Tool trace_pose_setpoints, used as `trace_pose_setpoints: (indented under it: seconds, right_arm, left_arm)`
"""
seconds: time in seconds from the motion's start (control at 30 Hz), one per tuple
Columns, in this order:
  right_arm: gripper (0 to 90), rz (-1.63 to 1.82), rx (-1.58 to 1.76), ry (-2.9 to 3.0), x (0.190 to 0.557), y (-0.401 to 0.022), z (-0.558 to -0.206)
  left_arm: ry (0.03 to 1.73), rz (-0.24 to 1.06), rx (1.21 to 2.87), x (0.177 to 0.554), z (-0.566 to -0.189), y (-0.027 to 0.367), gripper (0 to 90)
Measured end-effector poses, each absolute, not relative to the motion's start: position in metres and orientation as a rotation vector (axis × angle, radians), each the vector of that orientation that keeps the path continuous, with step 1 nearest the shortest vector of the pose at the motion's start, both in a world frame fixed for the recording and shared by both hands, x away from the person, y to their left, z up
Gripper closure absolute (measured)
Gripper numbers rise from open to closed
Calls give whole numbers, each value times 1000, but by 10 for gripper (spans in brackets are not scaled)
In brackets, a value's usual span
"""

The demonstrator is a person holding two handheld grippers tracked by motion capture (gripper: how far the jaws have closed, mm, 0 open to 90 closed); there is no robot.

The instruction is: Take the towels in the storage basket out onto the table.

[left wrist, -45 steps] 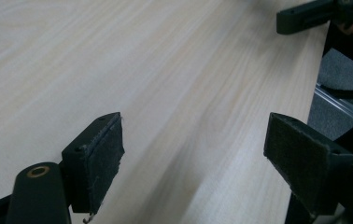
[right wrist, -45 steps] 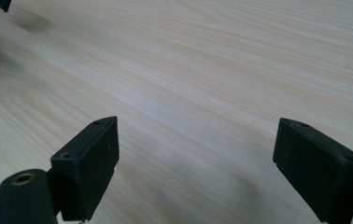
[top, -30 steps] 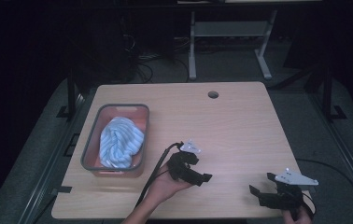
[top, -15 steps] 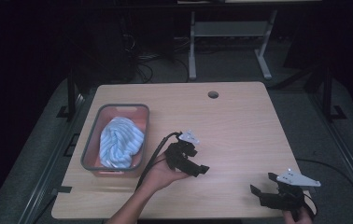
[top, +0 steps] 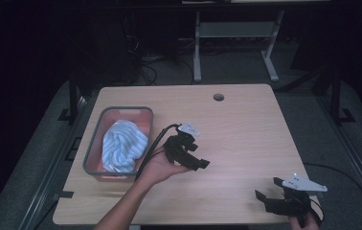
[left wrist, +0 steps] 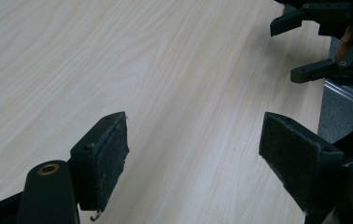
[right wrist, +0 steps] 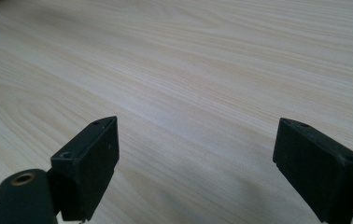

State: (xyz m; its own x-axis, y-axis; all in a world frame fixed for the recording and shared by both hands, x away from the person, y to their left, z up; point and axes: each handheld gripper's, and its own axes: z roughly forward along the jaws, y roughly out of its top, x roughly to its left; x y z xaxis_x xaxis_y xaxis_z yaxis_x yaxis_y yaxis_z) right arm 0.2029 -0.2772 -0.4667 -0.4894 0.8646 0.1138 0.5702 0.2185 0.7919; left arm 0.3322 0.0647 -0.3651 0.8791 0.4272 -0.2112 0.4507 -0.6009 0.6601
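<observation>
2 grippers, left gripper and right gripper, gape wide and empty above the table.

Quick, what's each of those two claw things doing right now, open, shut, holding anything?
Left tool: open, holding nothing, above the bare wooden table.
Right tool: open, holding nothing, near the table's front right corner.

The high view looks down on the whole table; both gripper views skim its wood closely.
</observation>
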Motion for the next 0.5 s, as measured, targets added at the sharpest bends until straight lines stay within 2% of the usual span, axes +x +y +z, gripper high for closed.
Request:
trace_pose_setpoints:
  seconds: [0.5]
  right_arm:
    - [137, 1145, 1334, 2149, 203, -280, -467]
  left_arm:
    - [738, 2, 2292, 358, -353, 93, 241]
